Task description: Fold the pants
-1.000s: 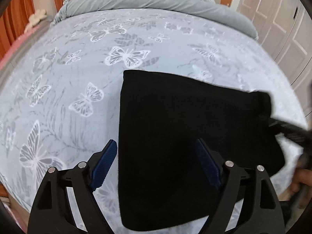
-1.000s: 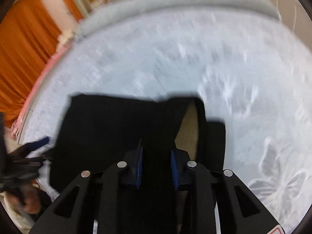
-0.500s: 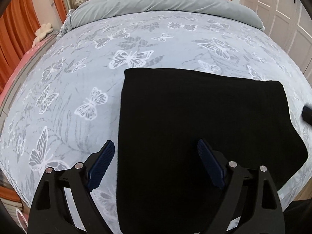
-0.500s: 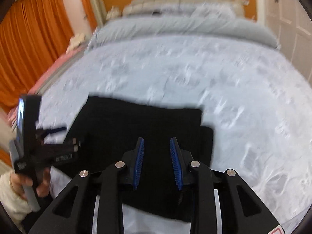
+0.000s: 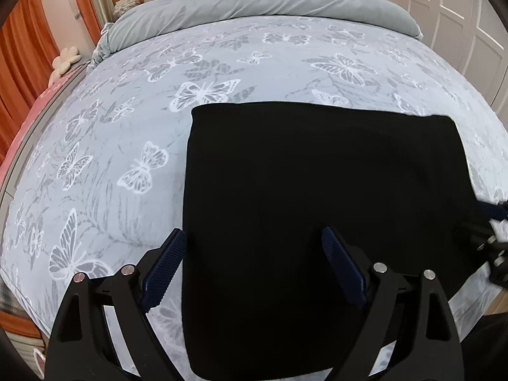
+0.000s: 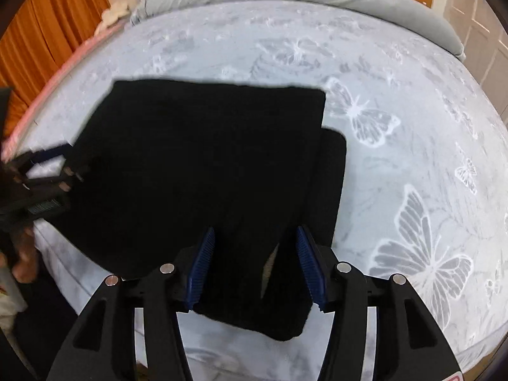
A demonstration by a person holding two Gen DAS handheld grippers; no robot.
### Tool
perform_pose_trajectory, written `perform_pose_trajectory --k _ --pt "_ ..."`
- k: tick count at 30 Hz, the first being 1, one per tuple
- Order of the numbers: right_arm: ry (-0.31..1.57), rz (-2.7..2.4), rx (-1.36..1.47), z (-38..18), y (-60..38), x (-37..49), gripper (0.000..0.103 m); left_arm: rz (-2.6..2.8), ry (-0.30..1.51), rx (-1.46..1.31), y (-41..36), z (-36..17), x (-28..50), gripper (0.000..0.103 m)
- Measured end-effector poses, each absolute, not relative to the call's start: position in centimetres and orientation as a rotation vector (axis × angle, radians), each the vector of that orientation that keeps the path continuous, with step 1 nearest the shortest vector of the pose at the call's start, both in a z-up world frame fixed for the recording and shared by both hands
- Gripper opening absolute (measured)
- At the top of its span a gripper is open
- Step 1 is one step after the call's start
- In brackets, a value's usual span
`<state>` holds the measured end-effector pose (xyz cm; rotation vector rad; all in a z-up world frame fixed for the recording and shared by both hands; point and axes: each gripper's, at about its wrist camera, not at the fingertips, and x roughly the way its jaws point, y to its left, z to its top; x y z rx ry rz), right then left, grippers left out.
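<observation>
Both wrist cameras peer steeply down from close above the bed's (image 5: 222,63) near edge, facing its headboard; each sees the same folded black pants (image 5: 317,190) from opposite sides.

Butterfly-print bedspread (image 5: 222,73), grey duvet (image 5: 254,6) at its head, orange curtains (image 6: 63,9)

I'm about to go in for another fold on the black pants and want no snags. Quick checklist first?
1. Left hand-held gripper open, nothing pinched: ok.
2. Right hand-held gripper letting go: jaws opening, cloth between them but not pressed: ok.
3. Pants lying flat on the bed: ok.
4. Layers square: lower layer sticks out on the right: not ok.
5. Pants fully on the bed: near edge overhangs: not ok.
</observation>
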<state>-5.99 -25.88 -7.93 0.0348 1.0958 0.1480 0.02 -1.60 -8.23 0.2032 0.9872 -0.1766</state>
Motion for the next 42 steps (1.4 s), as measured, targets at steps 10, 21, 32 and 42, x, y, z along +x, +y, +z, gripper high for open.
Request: perform_pose_trajectory --k 10,21,32,42 --pt "1.079 0.105 0.319 -7.3 -31.2 -5.4 0.073 -0.266 1.034 0.126 -0.2 -7.9 -1.4 0.098" --pt "1.249 0.255 0.578 -11.8 -31.7 -6.1 0.079 -0.4 1.304 -0.323 6.4 -12.7 0.5 0.098" --pt "1.142 0.288 0.555 -10.7 -29.2 -5.6 0.04 -0.442 1.239 -0.238 3.5 -10.3 0.2 0.04" --pt "1.21 0.243 0.579 -12.3 -29.5 -9.8 0.063 -0.467 1.296 -0.256 6.0 -11.1 -4.2 0.052"
